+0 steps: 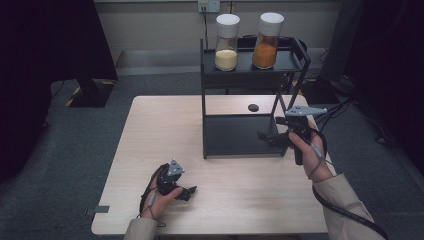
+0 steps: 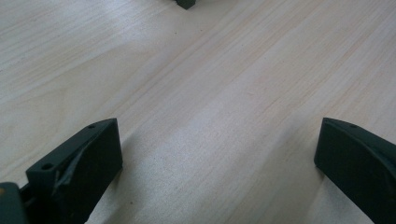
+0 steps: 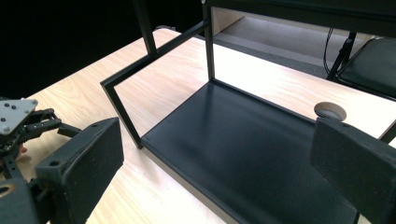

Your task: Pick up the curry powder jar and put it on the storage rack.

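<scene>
Grey carpet lies around a light wooden table [image 1: 165, 130]. On the table stands a black rack [image 1: 240, 135]; its top shelf carries two jars [image 1: 226, 42]. The right gripper [image 1: 270, 137] hangs just beside the rack's lower shelf [image 3: 243, 149], its jaws wide apart and holding nothing. The left gripper [image 1: 187, 192] rests low over the near part of the table, also wide apart and holding nothing.

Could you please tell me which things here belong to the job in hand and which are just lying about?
In use: black rack, right gripper open beside it, likely both jars: pale-filled, orange-filled.

Lying about: left gripper idle on table; wall socket.
</scene>
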### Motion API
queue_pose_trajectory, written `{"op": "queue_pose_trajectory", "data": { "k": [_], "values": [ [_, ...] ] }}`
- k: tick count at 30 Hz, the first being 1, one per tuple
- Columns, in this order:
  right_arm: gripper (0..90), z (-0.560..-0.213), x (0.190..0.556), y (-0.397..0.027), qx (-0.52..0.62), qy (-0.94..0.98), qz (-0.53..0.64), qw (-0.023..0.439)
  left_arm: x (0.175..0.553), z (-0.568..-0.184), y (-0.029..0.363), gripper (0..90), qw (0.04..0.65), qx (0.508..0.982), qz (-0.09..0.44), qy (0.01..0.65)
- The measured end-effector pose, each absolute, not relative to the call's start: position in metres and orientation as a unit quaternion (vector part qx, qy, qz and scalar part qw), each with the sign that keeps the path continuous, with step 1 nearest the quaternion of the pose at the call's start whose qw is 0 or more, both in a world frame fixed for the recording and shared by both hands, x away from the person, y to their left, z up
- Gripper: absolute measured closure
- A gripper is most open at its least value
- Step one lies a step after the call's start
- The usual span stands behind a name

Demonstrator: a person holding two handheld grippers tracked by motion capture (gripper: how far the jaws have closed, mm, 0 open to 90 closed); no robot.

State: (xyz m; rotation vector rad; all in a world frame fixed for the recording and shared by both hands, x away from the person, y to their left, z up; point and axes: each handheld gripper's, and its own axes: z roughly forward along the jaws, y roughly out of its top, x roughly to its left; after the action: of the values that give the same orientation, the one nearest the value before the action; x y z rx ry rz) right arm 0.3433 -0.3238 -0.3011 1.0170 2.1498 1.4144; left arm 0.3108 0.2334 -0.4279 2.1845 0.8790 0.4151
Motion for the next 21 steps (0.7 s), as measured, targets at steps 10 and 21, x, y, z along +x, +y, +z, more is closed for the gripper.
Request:
{"op": "queue_pose_trajectory", "data": {
  "k": [10,21],
  "values": [
    [2.2,-0.317,0.341,-0.326,0.361,0.766,0.501,0.178,0.311,-0.428,0.233,0.1,0.367,0.850,0.161,0.342],
    [2.2,-0.335,0.337,-0.332,0.368,0.770,0.493,0.170,0.311,-0.428,0.233,0.1,0.367,0.850,0.162,0.342]
  ]
}}
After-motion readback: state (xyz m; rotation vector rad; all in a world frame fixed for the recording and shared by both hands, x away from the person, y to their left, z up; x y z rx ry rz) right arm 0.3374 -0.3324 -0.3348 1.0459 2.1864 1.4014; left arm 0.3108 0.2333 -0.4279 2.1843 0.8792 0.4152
